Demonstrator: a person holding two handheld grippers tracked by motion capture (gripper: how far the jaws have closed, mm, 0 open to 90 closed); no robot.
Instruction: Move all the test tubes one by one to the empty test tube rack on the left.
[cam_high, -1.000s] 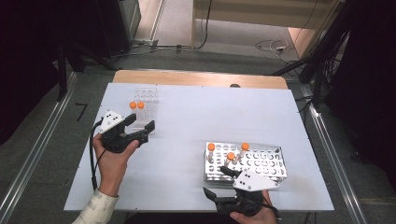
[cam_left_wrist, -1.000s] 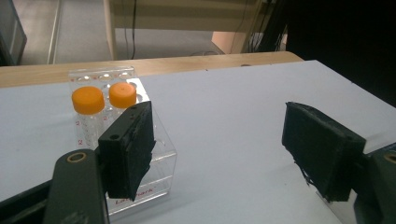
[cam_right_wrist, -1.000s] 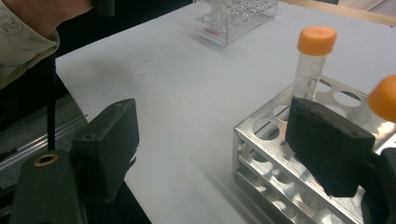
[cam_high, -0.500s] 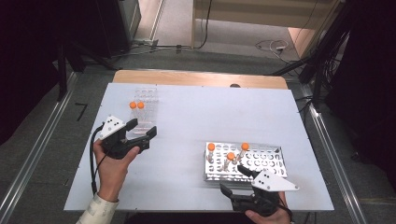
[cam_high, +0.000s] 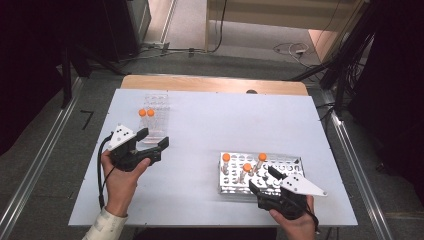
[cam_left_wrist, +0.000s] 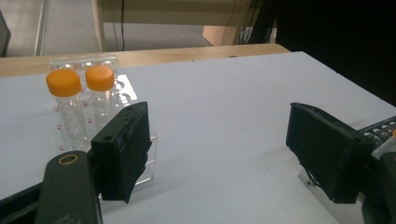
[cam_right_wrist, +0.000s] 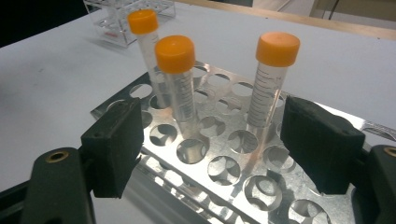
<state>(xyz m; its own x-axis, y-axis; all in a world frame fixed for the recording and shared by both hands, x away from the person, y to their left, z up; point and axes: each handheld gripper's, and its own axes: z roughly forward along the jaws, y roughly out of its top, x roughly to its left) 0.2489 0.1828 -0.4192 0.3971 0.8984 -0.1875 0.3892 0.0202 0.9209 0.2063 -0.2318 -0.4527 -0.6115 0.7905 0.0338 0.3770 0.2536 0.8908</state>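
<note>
Three orange-capped tubes (cam_right_wrist: 175, 79) stand upright in the metal rack (cam_high: 287, 164) just ahead of the right gripper (cam_high: 261, 179), whose jaws gape wide, have just been closing slightly, and hold nothing. The left gripper (cam_high: 156, 140), also wide and empty, hovers beside the clear rack (cam_left_wrist: 100, 63) holding two tubes (cam_left_wrist: 65, 102) on the desk (cam_high: 225, 120).

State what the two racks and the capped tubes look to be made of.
Perforated rack: looks like bare metal sheet, shiny, its holes and surface mirroring the tubes. Clear rack: see-through, likely acrylic or similar plastic; the table shows through its walls. Tubes: transparent with printed graduations, probably plastic, though glass cannot be ruled out; caps are matte orange plastic.
</note>
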